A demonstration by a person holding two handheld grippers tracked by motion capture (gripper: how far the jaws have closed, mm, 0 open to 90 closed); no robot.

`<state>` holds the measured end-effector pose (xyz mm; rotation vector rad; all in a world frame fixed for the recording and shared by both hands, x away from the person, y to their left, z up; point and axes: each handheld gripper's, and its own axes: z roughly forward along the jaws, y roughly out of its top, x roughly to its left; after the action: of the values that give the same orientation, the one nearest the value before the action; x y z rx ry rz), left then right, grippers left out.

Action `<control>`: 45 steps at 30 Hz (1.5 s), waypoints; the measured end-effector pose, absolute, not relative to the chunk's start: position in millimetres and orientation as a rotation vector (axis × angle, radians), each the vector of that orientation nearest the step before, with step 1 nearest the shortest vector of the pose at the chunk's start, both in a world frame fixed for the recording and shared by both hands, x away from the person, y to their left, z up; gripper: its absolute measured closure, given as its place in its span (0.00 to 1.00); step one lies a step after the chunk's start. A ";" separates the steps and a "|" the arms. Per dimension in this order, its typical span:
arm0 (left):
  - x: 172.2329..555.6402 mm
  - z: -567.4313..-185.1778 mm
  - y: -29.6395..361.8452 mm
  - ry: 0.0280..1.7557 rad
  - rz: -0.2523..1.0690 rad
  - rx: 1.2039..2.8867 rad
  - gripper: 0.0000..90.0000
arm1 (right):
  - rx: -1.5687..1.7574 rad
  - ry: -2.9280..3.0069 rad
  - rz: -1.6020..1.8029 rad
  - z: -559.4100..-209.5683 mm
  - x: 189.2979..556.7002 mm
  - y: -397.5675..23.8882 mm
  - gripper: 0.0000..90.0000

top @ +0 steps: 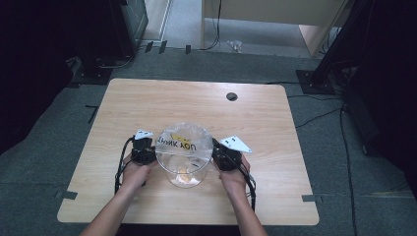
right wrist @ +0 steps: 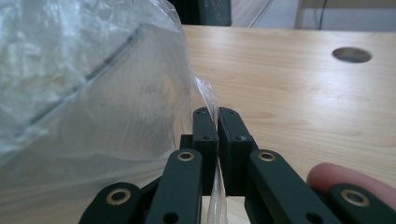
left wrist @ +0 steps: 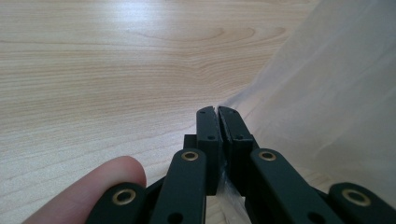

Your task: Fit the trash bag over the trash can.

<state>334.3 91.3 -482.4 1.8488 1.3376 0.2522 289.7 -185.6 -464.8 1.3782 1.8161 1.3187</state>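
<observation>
A clear plastic bag [top: 183, 152] with dark lettering and a yellow mark is held open between my two grippers above the wooden table [top: 147, 101]. Something small and orange [top: 184, 172] lies at its bottom. My left gripper [top: 147, 150] is shut on the bag's left edge; its jaws pinch the thin film [left wrist: 327, 93] at the left gripper's [left wrist: 217, 110] tips. My right gripper [top: 222, 153] is shut on the bag's right edge, the film [right wrist: 93, 102] passing between the right gripper's [right wrist: 217, 112] jaws.
A round cable hole [top: 231, 96] sits in the table's far right part. Dark equipment stands [top: 314, 73] and cables lie on the carpet around the table. A light wooden desk [top: 265, 19] stands behind.
</observation>
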 end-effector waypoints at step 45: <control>295.2 -451.2 139.6 1.229 0.290 1.717 0.30 | 1.497 1.775 1.515 -428.7 276.8 -224.1 0.54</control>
<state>295.2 139.6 -451.2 1.7172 1.2294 0.2902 276.8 -224.1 -428.7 1.4975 1.7747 1.5147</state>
